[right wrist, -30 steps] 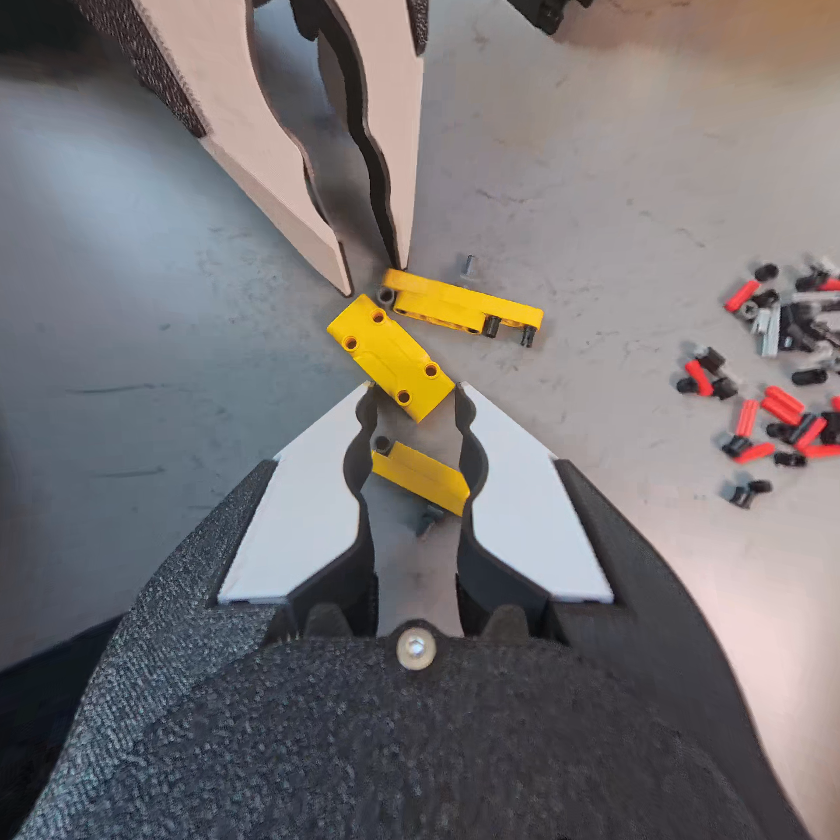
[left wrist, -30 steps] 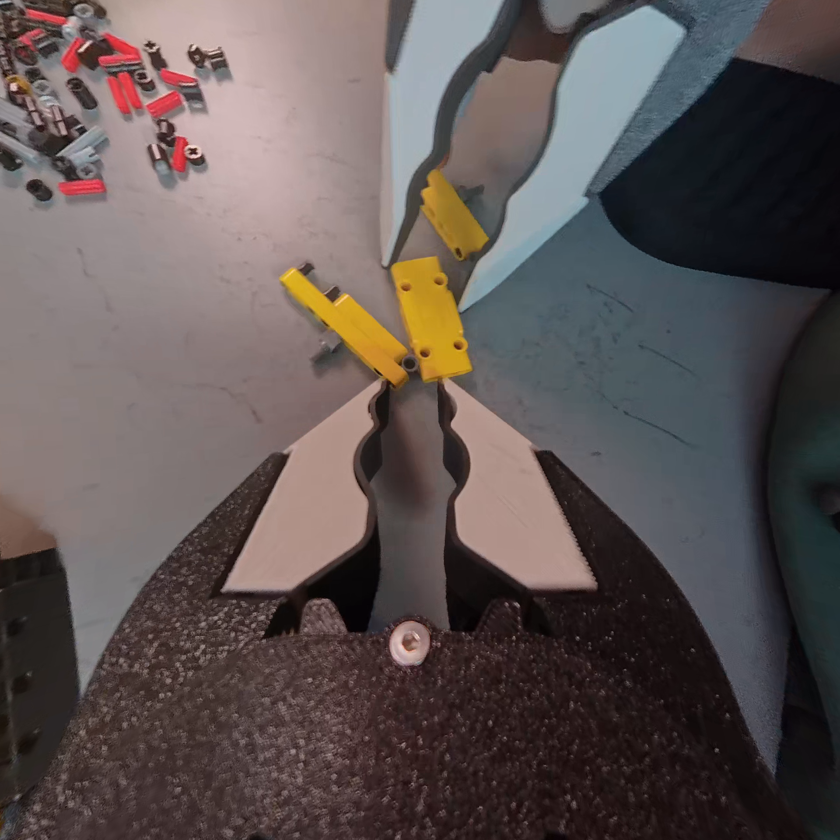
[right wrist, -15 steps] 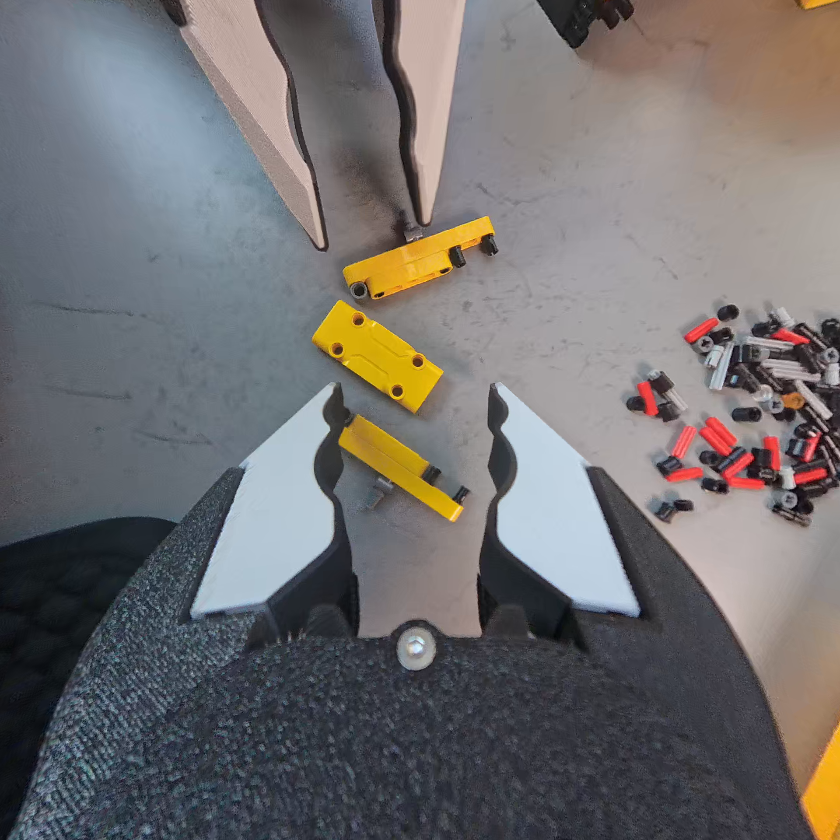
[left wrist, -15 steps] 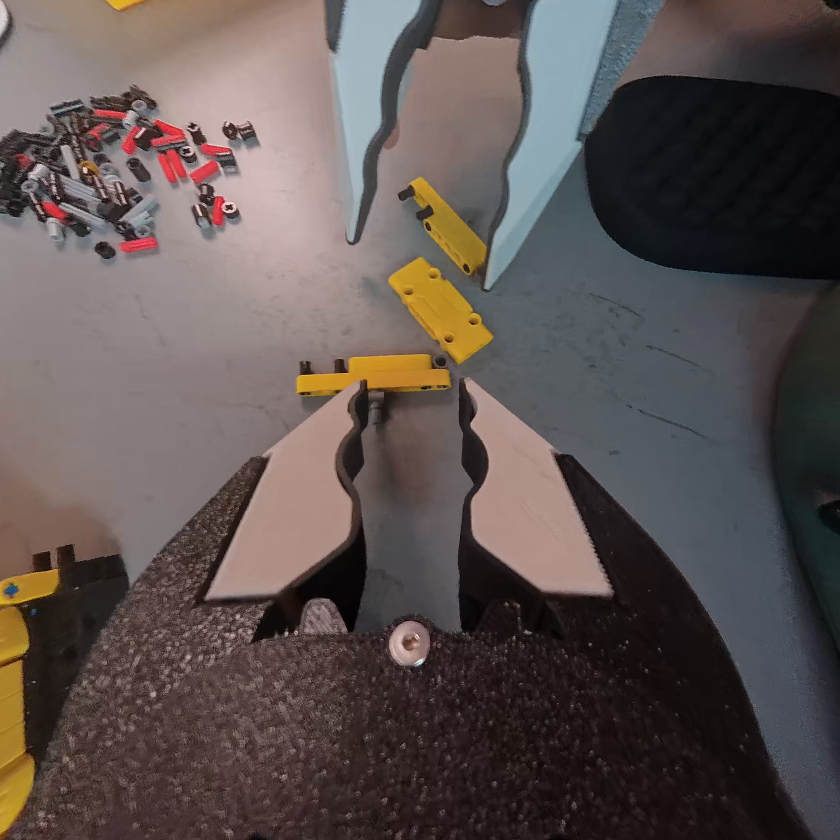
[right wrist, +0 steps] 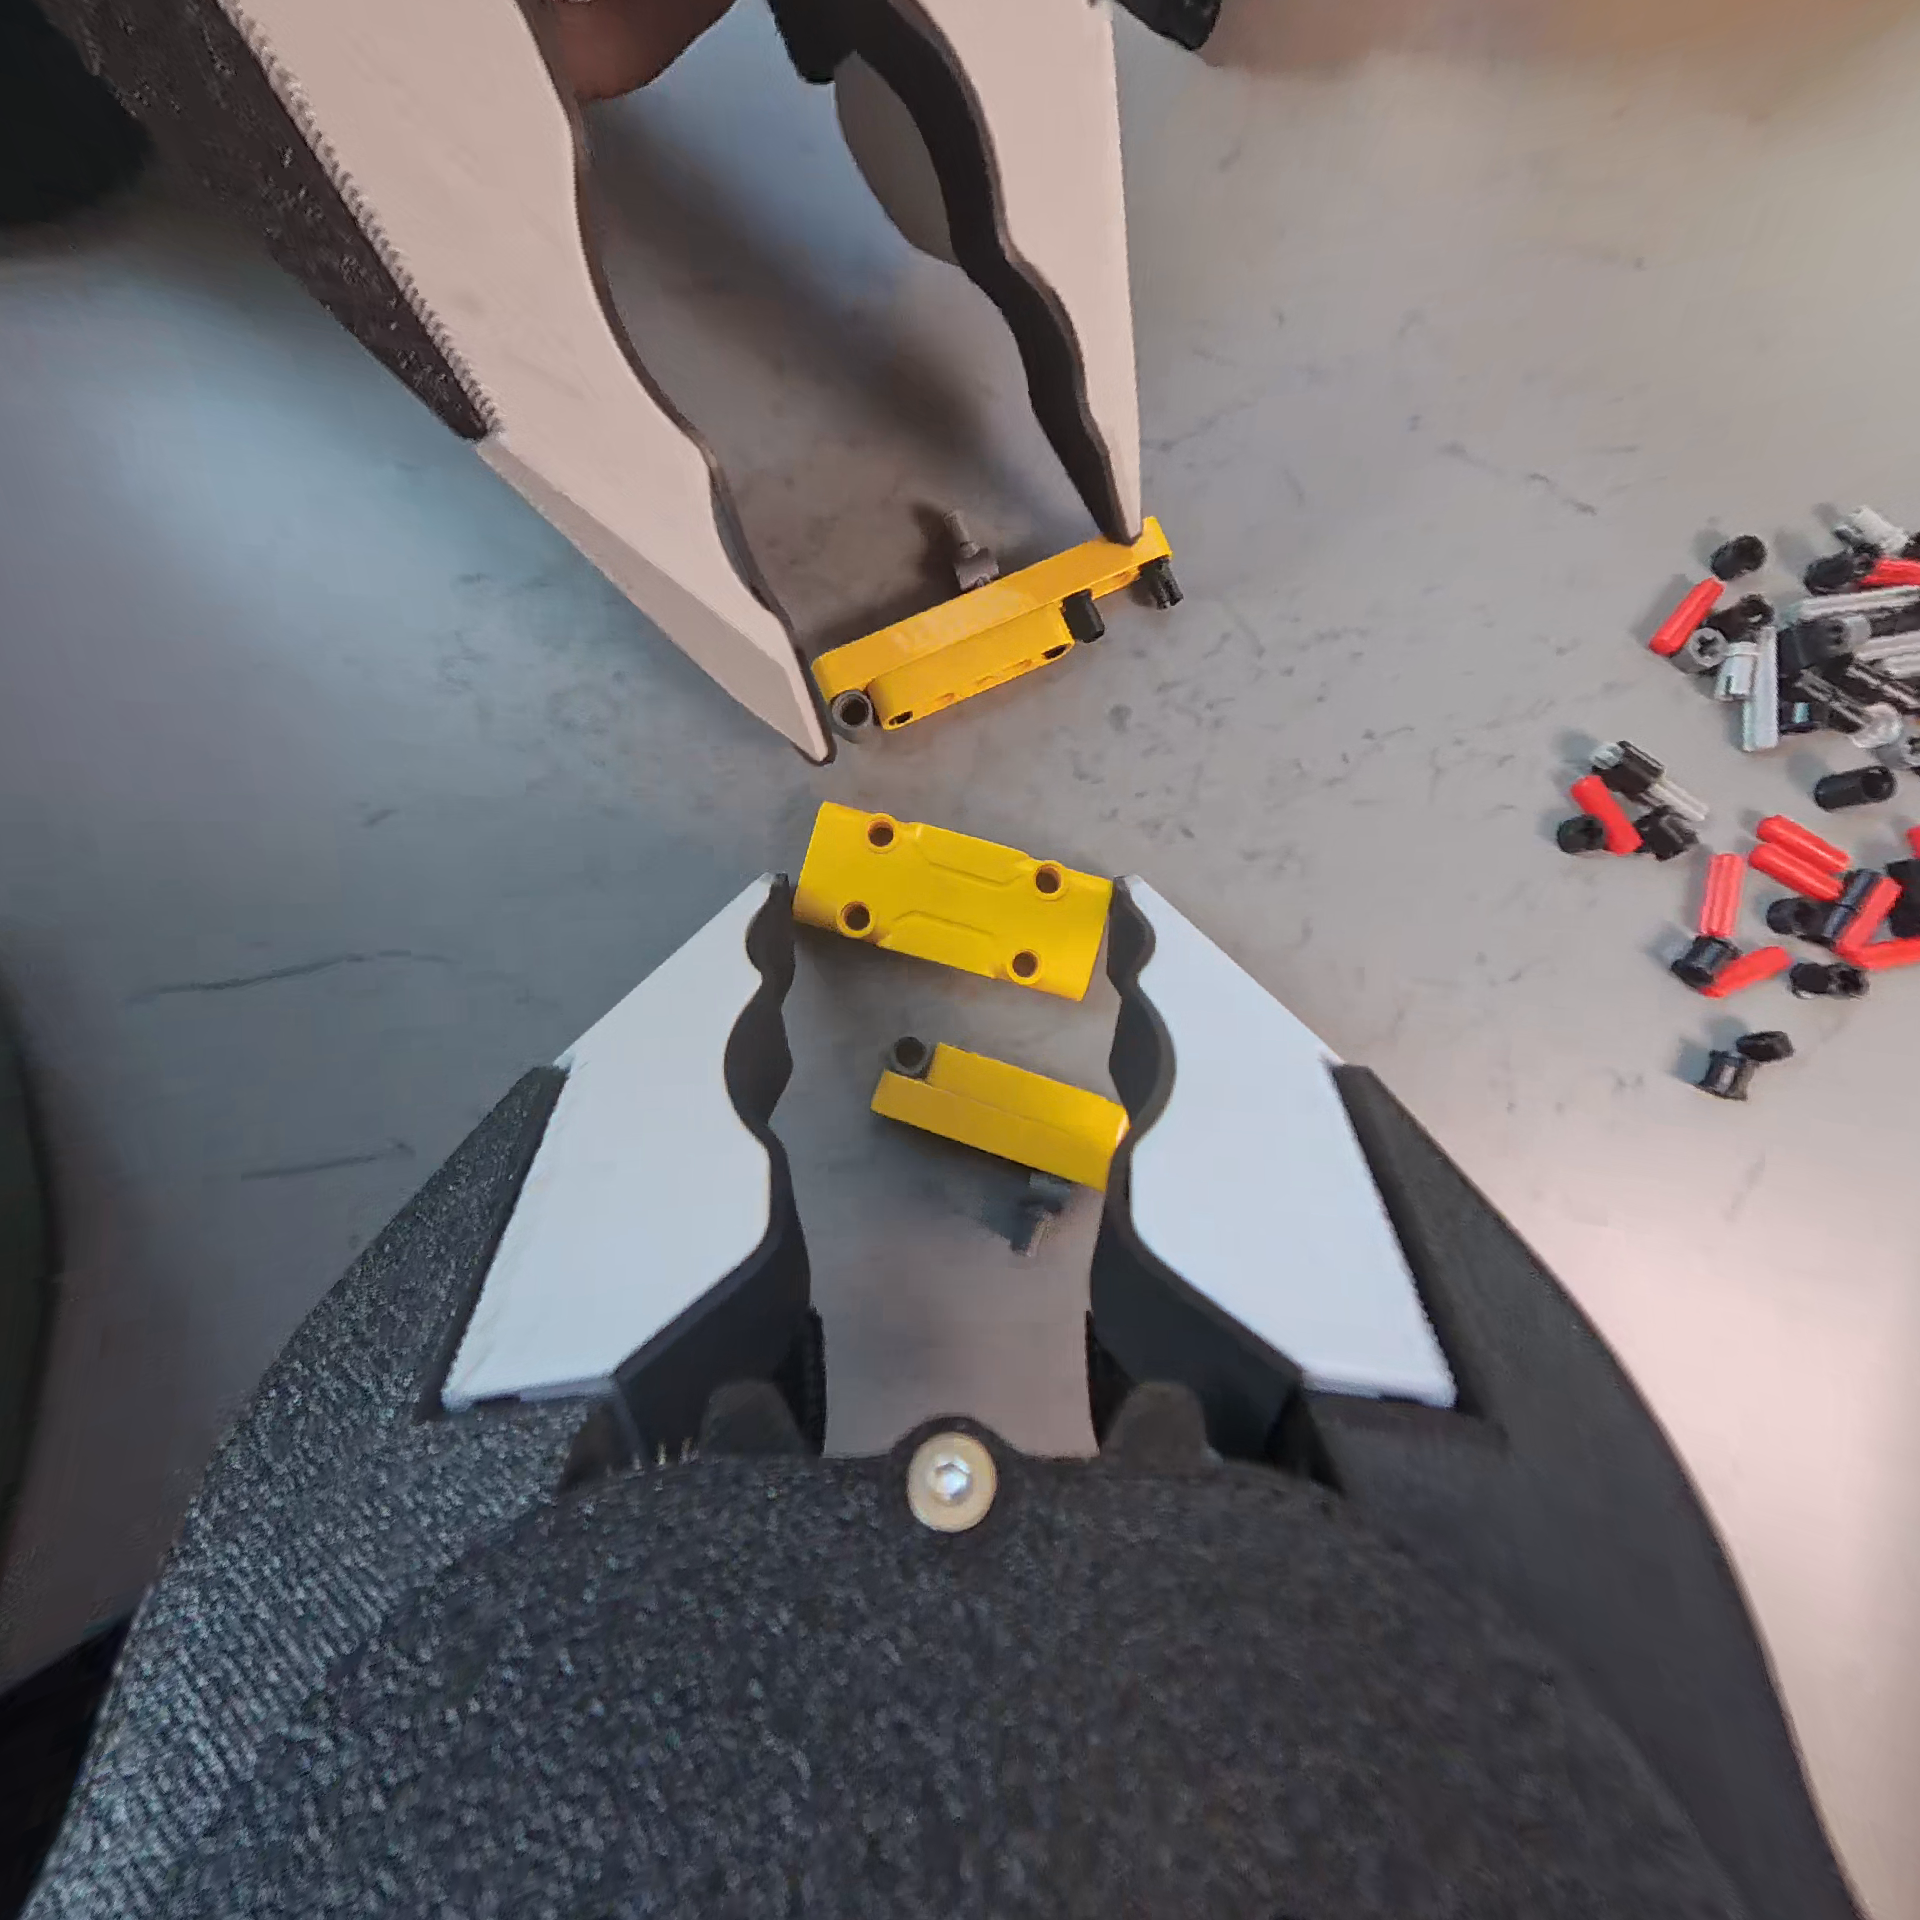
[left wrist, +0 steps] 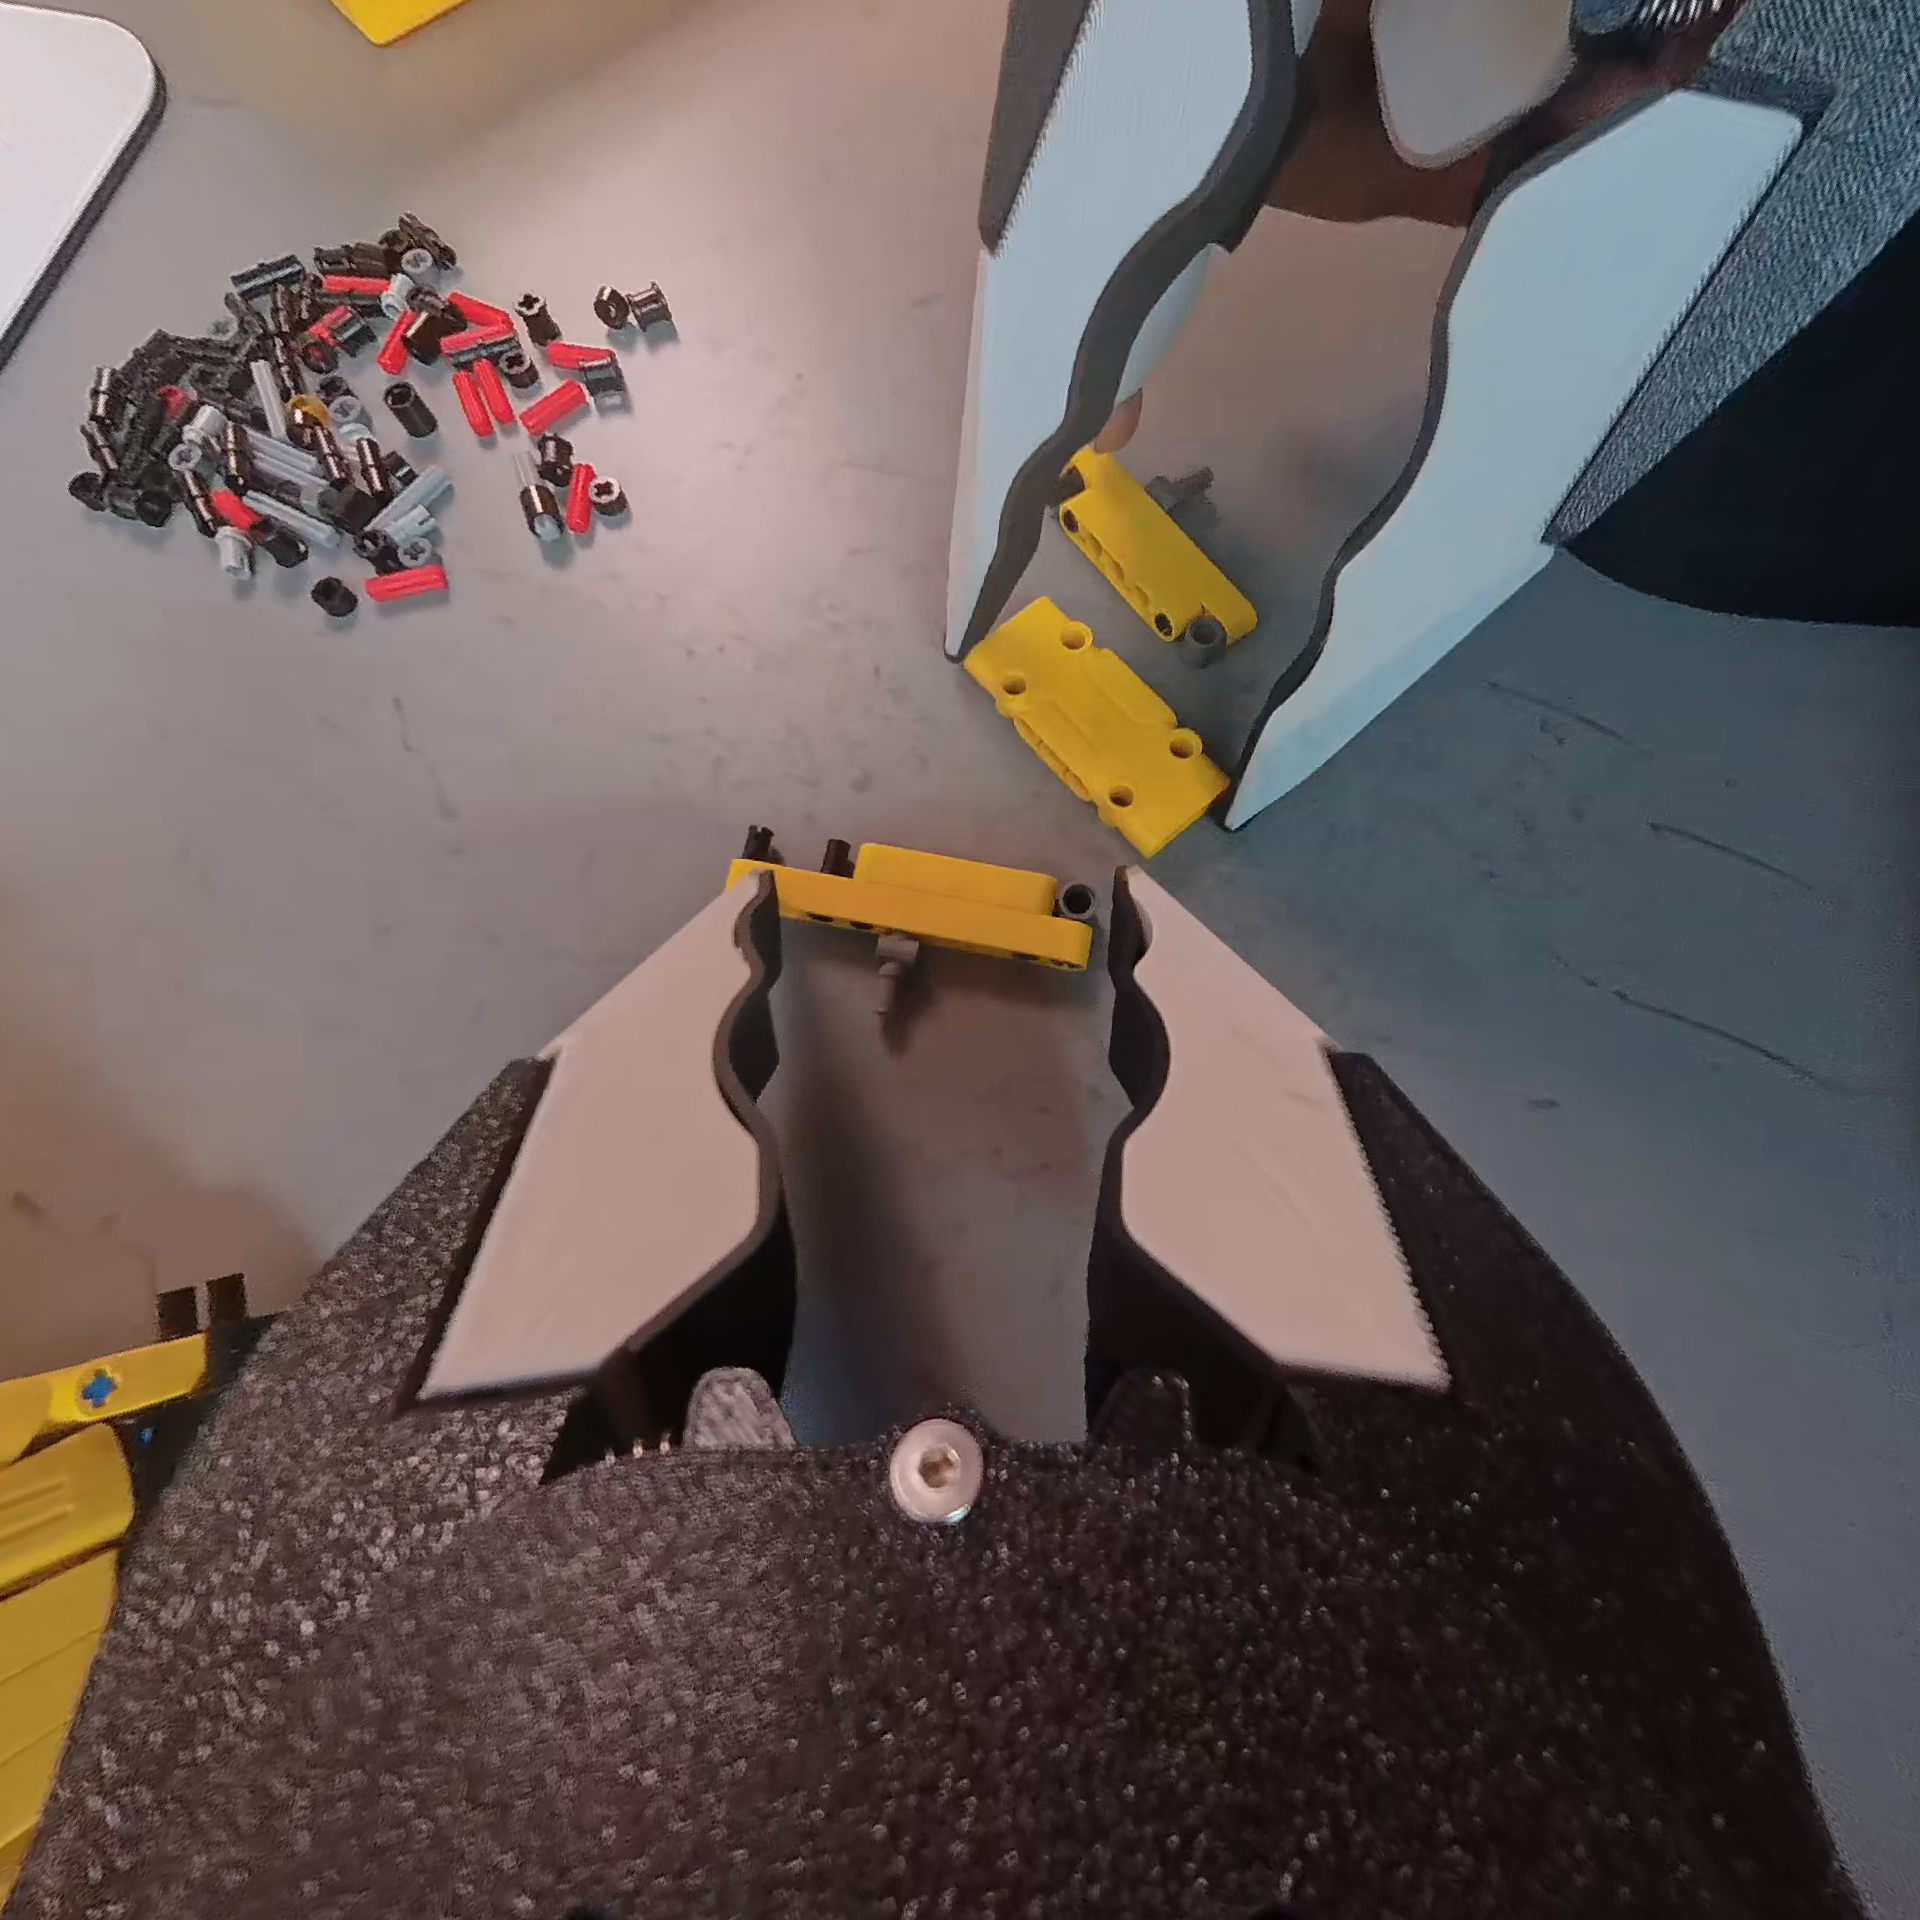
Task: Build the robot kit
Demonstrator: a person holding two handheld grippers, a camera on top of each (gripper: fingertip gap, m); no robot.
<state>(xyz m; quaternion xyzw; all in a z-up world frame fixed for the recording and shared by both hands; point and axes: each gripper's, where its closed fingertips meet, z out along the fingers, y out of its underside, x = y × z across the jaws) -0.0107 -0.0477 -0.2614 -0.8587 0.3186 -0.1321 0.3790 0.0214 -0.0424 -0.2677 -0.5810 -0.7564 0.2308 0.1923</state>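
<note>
Straddling a long yellow beam (left wrist: 914, 909) on the grey bench (left wrist: 623, 727), the left hand-held gripper (left wrist: 940, 894) stands spread, one tip at each end of the piece and neither clearly pressing it. A grey pin (left wrist: 894, 966) juts from the beam toward 6 o'clock, between the fingers. The right hand-held gripper (right wrist: 951, 894) is spread too, its tips either side of a flat yellow panel (right wrist: 951, 904), with a shorter yellow beam (right wrist: 1003, 1117) and a loose dark pin (right wrist: 1034, 1221) lying inside its opening. A heap of red, black and grey connectors (left wrist: 332, 416) sits at 10 o'clock in the left wrist view.

Risks, as I judge them — the long beam is gripped end to end, so it could pivot or skid out. The right fingers could catch the short beam along with the panel — or nudge the loose pin away.
</note>
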